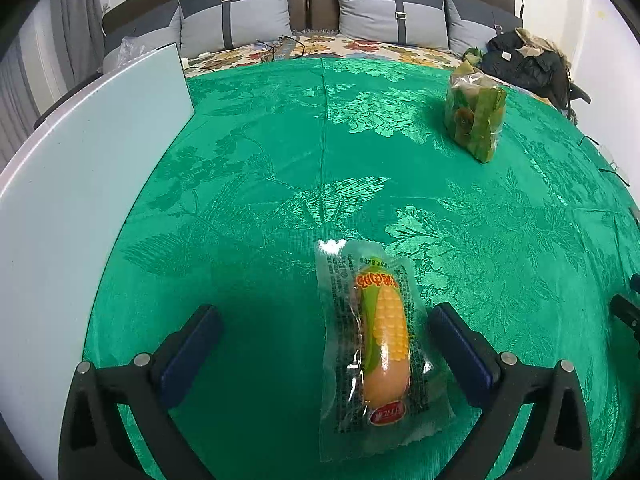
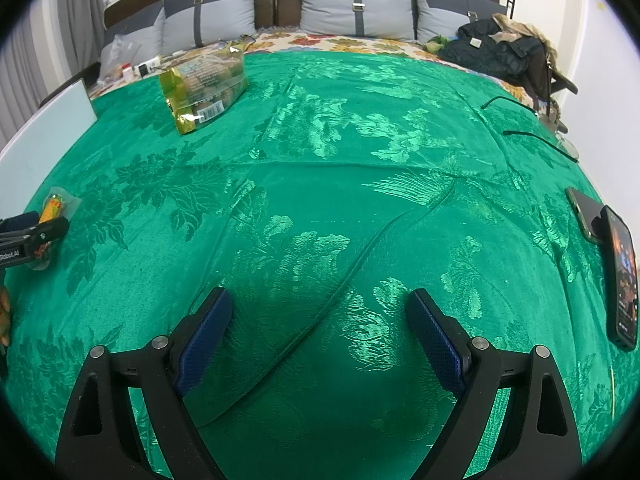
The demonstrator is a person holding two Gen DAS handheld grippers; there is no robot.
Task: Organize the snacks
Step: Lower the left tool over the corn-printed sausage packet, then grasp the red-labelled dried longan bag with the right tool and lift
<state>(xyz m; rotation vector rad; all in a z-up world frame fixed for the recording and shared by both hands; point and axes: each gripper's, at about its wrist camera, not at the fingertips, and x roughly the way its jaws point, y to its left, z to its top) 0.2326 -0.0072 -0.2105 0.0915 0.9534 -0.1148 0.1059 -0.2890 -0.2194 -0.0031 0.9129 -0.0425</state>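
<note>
Both grippers are held above a green patterned cloth (image 2: 320, 200), which serves as the landmark for everything else. On the left gripper (image 1: 324, 328) the jaws are spread wide, and a corn-shaped snack (image 1: 384, 340) in a clear wrapper is seen lying flat on the cloth between the blue pads (image 1: 464, 352), nearer the right-hand one; no pad is pressed against it. Whether the wrapper edge is brushed by that pad cannot be told. On the right gripper (image 2: 320, 320) the jaws are likewise spread, with only bare cloth between them.

Toward the far side of the cloth a green snack bag (image 1: 476, 116) is seen lying, well apart from the corn-shaped snack. Along the cloth's left edge a pale flat board (image 1: 80, 184) is laid. Near the cloth's right edge, in the right wrist view, a phone (image 2: 622, 276) with a lit screen is seen, partly overlapping a second dark device. Beyond the far edge, grey cushions (image 2: 356, 8) and a dark jacket (image 2: 496, 48) are visible.
</note>
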